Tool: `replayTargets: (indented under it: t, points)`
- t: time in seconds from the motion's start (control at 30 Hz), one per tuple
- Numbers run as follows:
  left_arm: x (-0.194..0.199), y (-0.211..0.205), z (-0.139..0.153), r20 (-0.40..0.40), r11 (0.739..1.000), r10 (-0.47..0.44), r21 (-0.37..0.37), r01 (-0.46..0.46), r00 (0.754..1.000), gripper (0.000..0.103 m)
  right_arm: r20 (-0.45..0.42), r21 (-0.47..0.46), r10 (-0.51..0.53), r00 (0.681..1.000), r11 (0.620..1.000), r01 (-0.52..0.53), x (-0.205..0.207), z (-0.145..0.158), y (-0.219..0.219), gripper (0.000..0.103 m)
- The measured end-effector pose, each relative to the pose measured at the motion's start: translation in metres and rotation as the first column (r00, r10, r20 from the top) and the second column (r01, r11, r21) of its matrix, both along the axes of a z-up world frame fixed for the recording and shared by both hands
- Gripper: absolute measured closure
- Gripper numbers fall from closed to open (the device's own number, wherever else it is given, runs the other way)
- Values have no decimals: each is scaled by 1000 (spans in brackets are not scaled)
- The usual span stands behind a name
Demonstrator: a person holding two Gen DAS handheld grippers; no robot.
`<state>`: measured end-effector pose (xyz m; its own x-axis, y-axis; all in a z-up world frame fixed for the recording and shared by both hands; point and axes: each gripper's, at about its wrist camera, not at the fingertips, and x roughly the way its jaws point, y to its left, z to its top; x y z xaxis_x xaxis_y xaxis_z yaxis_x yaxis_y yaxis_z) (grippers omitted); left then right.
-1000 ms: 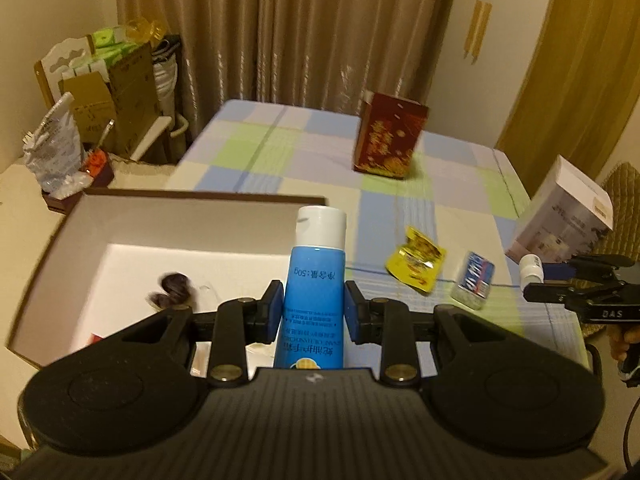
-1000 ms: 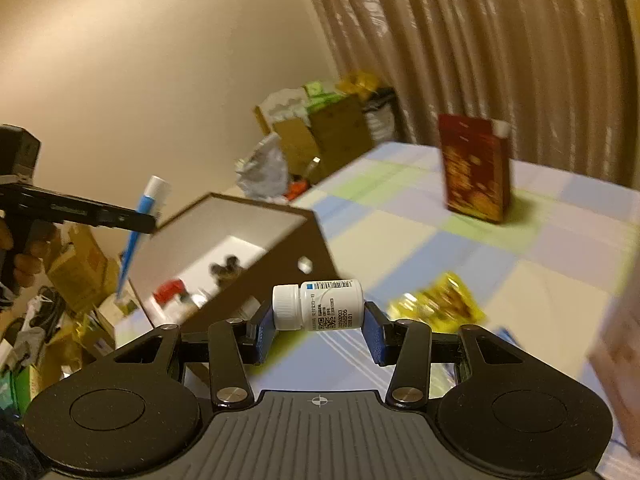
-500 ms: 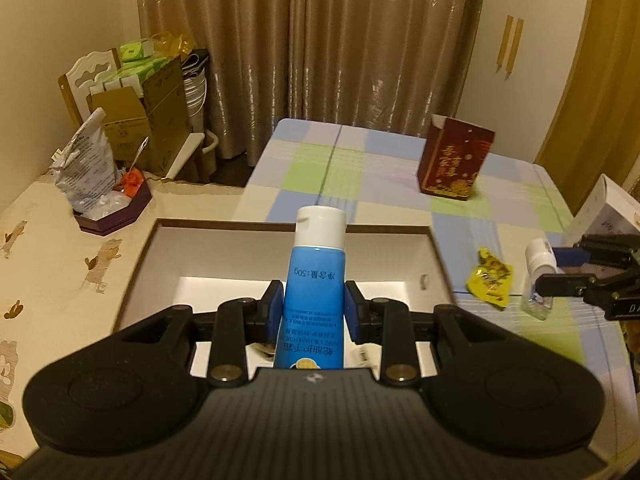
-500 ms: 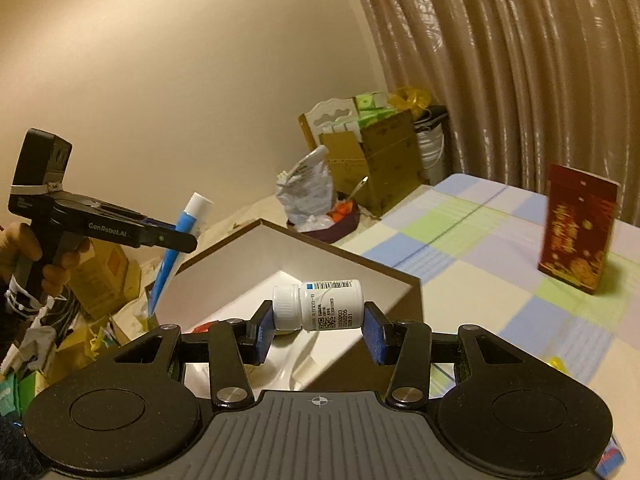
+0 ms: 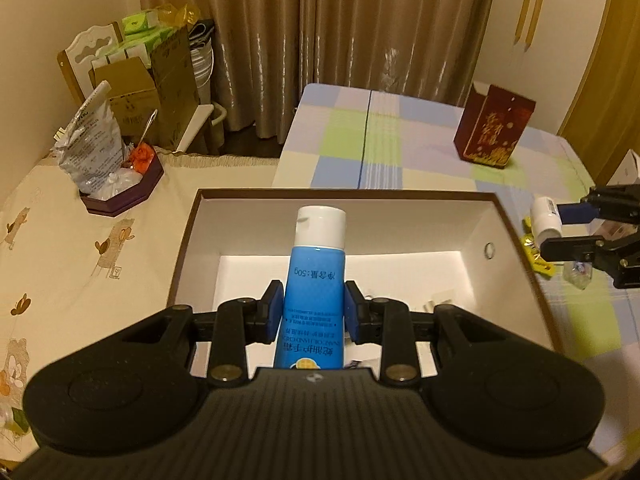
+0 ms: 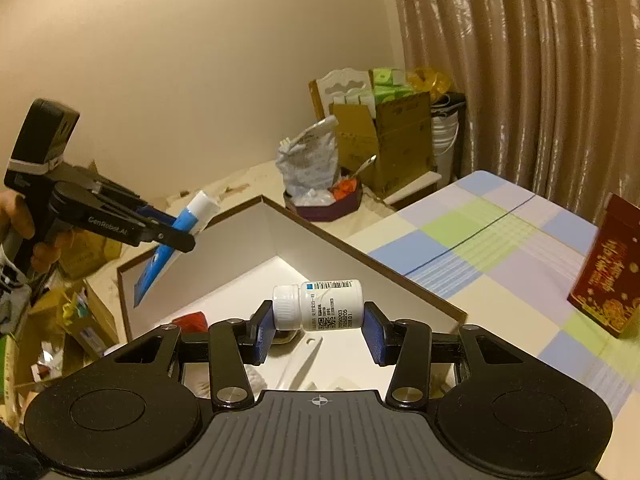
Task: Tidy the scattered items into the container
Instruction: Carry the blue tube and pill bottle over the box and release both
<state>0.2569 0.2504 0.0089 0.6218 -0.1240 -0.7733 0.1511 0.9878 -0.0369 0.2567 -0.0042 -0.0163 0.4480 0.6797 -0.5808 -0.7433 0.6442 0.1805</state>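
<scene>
My left gripper (image 5: 314, 312) is shut on a blue tube with a white cap (image 5: 316, 280), held over the open brown-rimmed white box (image 5: 510, 224). In the right wrist view the same tube (image 6: 176, 240) hangs above the box's far left corner (image 6: 124, 280). My right gripper (image 6: 318, 332) is shut on a white pill bottle (image 6: 320, 306) lying sideways between the blue pads, above the box's inside. From the left wrist view that bottle (image 5: 545, 220) shows at the box's right rim. A red item (image 6: 192, 320) and white pieces lie in the box.
A yellow sachet (image 5: 536, 258) and a clear packet (image 5: 578, 276) lie on the checked tablecloth (image 5: 380, 148) right of the box. A dark red carton (image 5: 494, 128) stands further back. A purple tray with a foil bag (image 5: 120, 188) sits left of the box.
Both grippers have swung left from the checked cloth to over the box, each still holding its item. The box now fills the middle of both views.
</scene>
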Motion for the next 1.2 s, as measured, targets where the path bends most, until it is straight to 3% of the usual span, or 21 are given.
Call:
replayTargets:
  t: [0.4, 0.83, 0.9, 1.2]
  points:
    - [54, 15, -43, -69, 1000, 4, -7, -5, 998, 76, -22, -122, 14, 1000, 992, -17, 35, -34, 42, 54]
    - [100, 13, -102, -220, 1000, 24, 17, -20, 975, 75, -59, -183, 19, 998, 983, -30, 57, -58, 53, 54]
    - [101, 12, -105, -224, 999, 35, 33, -28, 974, 69, -60, -191, 21, 998, 981, -33, 58, -60, 52, 54]
    - [93, 15, -87, -177, 998, 40, 56, -30, 983, 63, -60, -228, 29, 998, 973, -42, 64, -67, 60, 54]
